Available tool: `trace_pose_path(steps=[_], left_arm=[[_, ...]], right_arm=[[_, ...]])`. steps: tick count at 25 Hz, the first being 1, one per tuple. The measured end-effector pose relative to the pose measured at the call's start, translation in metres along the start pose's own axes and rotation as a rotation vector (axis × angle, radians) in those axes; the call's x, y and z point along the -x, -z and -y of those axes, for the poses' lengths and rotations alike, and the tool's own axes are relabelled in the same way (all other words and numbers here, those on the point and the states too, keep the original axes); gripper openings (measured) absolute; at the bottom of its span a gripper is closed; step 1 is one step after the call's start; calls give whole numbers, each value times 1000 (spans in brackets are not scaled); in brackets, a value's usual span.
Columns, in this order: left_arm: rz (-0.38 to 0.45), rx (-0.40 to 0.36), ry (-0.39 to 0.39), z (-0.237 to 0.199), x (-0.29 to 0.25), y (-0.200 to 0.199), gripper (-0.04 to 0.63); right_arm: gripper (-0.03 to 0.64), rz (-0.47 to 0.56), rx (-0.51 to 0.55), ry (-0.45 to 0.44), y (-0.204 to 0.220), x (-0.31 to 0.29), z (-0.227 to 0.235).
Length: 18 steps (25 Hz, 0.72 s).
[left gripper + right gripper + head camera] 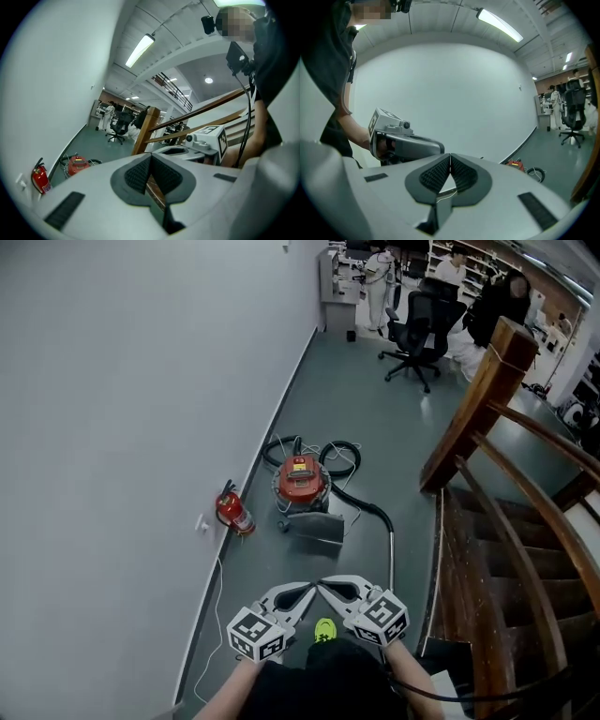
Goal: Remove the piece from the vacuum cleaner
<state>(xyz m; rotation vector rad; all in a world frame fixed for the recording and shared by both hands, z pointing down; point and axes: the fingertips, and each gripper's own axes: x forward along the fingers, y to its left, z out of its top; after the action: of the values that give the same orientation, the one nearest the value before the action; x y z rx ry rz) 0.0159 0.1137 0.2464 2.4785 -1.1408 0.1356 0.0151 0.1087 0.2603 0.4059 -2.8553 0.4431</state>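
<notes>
Head view: wooden stair railing (487, 399) ran down the right side. Red canister vacuum cleaner (301, 481) sat on the grey floor (366, 399) near the wall, well ahead of both grippers. Left gripper (307, 587) and right gripper (327, 584) were held side by side, jaws closed on nothing. Fire extinguisher (233, 510) stood just left of the vacuum cleaner.

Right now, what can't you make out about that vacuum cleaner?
- Vacuum cleaner, head view: too far and small to tell which piece comes off.
- Tube, near end, head view: hidden behind the right gripper.
- Vacuum cleaner, right gripper view: only a red sliver; that gripper's body covers the rest.
- Vacuum cleaner, left gripper view: tiny, details lost.
</notes>
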Motion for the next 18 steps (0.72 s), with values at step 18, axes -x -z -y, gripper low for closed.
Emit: trace_pose_path(steps=[18], left_arm=[[-66, -9, 44, -26, -49, -5, 8]], right_arm=[[14, -13, -59, 21, 2, -5, 55]])
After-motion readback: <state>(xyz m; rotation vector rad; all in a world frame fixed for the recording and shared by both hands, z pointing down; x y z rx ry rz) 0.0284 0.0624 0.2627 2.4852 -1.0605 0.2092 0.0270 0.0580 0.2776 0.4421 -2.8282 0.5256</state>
